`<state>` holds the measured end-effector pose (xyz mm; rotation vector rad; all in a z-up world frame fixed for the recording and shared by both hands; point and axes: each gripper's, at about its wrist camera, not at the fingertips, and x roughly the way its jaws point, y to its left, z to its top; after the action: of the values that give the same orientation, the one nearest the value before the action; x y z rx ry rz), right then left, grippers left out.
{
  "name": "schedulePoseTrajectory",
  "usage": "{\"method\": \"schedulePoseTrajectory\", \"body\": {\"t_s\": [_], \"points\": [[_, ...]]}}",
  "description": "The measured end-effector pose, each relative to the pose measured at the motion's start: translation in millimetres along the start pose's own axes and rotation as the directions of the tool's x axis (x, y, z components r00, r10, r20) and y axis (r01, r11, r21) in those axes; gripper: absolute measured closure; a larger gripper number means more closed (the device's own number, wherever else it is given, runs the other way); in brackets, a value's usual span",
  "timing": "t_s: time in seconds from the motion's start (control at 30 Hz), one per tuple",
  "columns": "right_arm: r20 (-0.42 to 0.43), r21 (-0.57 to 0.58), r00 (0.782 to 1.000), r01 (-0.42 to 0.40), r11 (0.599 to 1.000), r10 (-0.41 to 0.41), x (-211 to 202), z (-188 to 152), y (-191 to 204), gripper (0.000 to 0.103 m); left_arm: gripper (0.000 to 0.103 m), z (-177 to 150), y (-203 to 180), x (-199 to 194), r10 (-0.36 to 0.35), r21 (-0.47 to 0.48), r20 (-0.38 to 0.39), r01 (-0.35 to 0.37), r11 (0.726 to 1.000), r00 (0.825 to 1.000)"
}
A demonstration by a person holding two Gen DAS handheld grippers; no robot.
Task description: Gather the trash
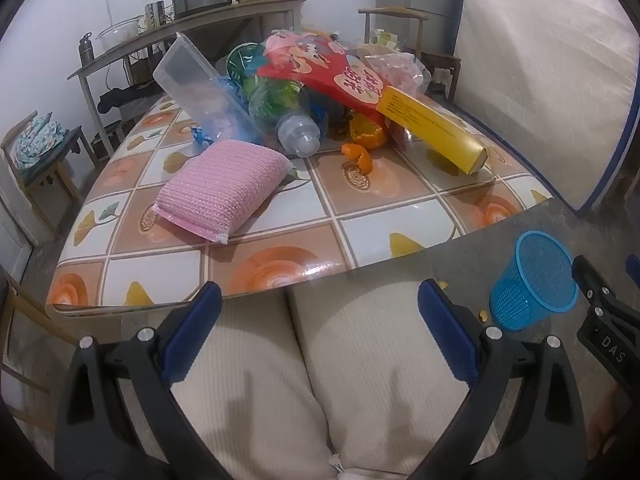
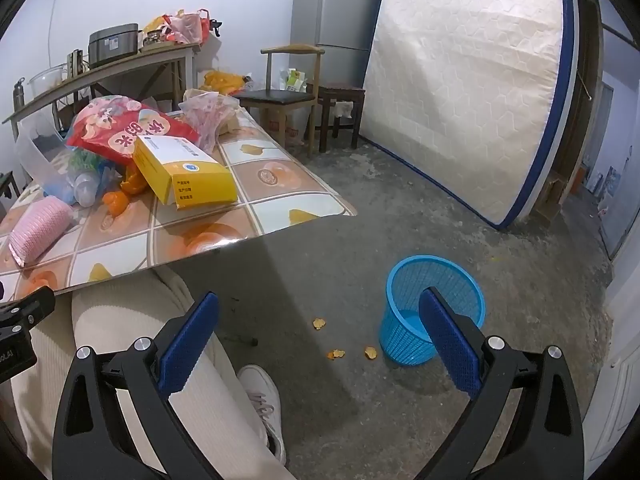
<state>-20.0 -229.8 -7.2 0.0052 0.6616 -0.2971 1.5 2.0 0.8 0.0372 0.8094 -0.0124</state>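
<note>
The trash is heaped on the counter (image 1: 360, 216), well apart from the blue basket (image 2: 434, 308) on the floor; the yellow box (image 2: 188, 172) is best taken first, then the orange peel (image 1: 362, 156); the pink sponge (image 1: 224, 188) is left alone; both the left gripper (image 1: 320, 332) and right gripper (image 2: 318, 344) are held wide open, empty.

On the bench (image 1: 256, 240) a sponge (image 1: 224, 190) lies near left. Behind it, at the far middle, is a heap: a tub (image 1: 196, 84) on the left, a bottle (image 1: 288, 116) beside it, a bag (image 1: 320, 68) on top, a box (image 1: 432, 132) at the right, peel (image 1: 360, 152) in front. On the floor (image 2: 360, 240) right of the bench stands a basket (image 2: 432, 308), crumbs (image 2: 336, 354) just left of it. A mattress (image 2: 472, 80) leans far right.
</note>
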Motion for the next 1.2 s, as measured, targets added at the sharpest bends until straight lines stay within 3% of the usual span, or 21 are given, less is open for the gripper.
{"method": "schedulePoseTrajectory", "body": {"t_s": [1.2], "points": [[-0.004,-0.001,1.000,-0.002,1.000,0.002,1.1,0.3,2.3,0.006,0.008,-0.2,4.2,1.2,0.000,-0.008,-0.010,0.000,1.000,1.000]]}}
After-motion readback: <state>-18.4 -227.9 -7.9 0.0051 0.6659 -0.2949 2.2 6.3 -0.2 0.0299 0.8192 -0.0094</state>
